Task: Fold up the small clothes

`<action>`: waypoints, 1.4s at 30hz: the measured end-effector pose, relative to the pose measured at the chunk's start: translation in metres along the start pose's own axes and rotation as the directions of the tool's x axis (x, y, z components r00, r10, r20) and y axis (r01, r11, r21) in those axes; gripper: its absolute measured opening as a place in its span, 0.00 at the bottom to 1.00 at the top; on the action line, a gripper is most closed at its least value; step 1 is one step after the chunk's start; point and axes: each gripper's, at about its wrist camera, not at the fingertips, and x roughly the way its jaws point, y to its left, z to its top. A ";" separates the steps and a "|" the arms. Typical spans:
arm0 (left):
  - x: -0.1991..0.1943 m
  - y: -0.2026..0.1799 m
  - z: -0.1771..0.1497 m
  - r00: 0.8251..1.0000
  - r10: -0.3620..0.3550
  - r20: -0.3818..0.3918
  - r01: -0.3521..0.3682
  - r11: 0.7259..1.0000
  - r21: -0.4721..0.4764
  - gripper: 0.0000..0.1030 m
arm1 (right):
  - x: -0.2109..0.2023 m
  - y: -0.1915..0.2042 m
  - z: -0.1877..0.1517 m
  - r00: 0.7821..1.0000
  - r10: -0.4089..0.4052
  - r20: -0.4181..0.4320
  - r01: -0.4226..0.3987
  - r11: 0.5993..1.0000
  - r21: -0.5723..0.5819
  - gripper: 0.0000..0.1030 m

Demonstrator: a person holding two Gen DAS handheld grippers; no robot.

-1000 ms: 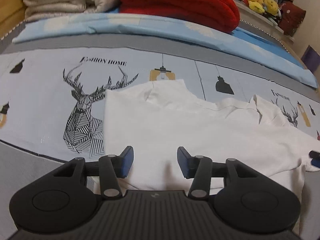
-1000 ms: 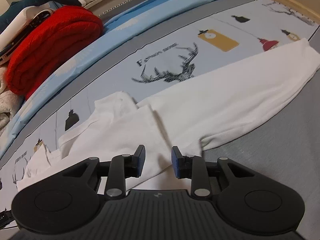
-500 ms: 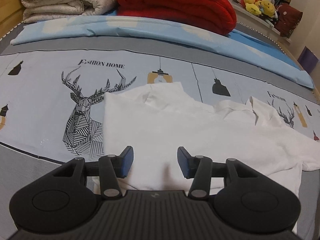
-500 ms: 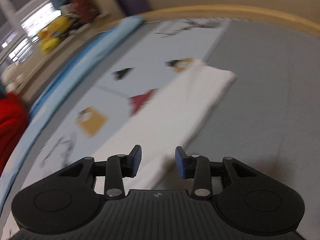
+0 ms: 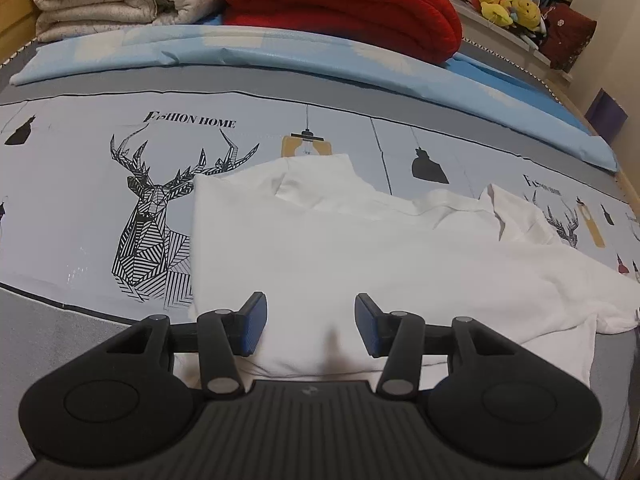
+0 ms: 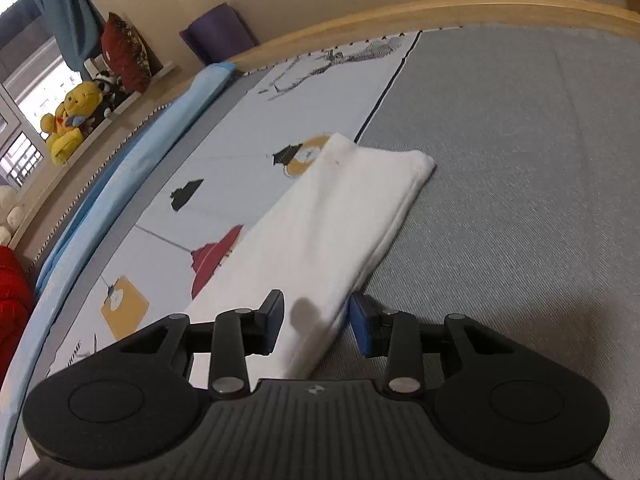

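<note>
Your left tongs (image 5: 311, 324) gape over white shirt (image 5: 360, 248); right tongs (image 6: 316, 326) apart, straddling sleeve (image 6: 344, 216) on bed (image 6: 520, 160).

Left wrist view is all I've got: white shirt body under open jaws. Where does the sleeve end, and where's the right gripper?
Observer: The sleeve runs out straight, and its cuff lies flat on the plain grey part of the bedcover.
Operator: Right gripper on it?
Observer: The right gripper is open, with its jaws either side of the sleeve, well short of the cuff. I can't tell if it touches the cloth.
Operator: Anything near the cuff?
Observer: Only the printed panel, with a yellow clock print half under the sleeve edge.
</note>
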 end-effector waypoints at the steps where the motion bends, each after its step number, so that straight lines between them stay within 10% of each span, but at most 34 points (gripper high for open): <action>1: -0.001 0.001 0.000 1.000 -0.002 0.002 0.002 1.000 0.000 0.52 | 0.002 0.000 0.001 1.000 -0.002 0.008 0.002 1.000 0.003 0.33; 4: -0.002 0.004 0.002 1.000 -0.002 0.004 0.002 1.000 -0.006 0.52 | 0.004 -0.002 0.005 0.999 -0.030 0.017 0.030 0.999 0.015 0.05; 10: -0.006 0.019 0.011 1.000 0.004 0.013 -0.003 0.998 -0.055 0.52 | -0.031 0.054 0.006 0.982 -0.062 0.178 0.089 0.985 -0.149 0.04; 14: -0.011 0.034 0.017 1.000 -0.001 0.017 0.003 0.993 -0.115 0.52 | -0.087 0.143 -0.020 0.961 0.092 0.262 0.018 0.920 -0.392 0.04; 19: -0.023 0.059 0.028 0.999 0.000 0.042 0.008 0.982 -0.187 0.52 | -0.175 0.250 -0.105 0.904 0.406 0.135 -0.231 0.730 -0.644 0.03; 22: -0.025 0.072 0.032 0.999 0.001 0.043 0.009 0.973 -0.232 0.52 | -0.225 0.292 -0.177 0.826 0.554 -0.110 -0.456 0.539 -0.708 0.04; 25: -0.024 0.080 0.033 0.999 -0.005 0.032 0.013 0.966 -0.257 0.52 | -0.256 0.305 -0.243 0.723 0.570 -0.390 -0.656 0.388 -0.648 0.10; 27: -0.024 0.083 0.031 0.999 -0.034 0.022 0.039 0.960 -0.276 0.52 | -0.268 0.303 -0.279 0.711 0.515 -0.479 -0.684 0.346 -0.642 0.34; 30: -0.022 0.082 0.029 0.998 -0.060 0.013 0.061 0.956 -0.286 0.52 | -0.261 0.300 -0.296 0.755 0.415 -0.508 -0.653 0.392 -0.649 0.42; 36: -0.007 0.075 0.024 0.994 -0.107 0.009 0.104 0.947 -0.303 0.43 | -0.213 0.279 -0.280 0.817 0.258 -0.515 -0.528 0.692 -0.492 0.42; 42: 0.017 0.059 0.021 0.988 -0.151 -0.007 0.142 0.942 -0.303 0.38 | -0.177 0.272 -0.274 0.812 0.199 -0.549 -0.477 0.768 -0.427 0.42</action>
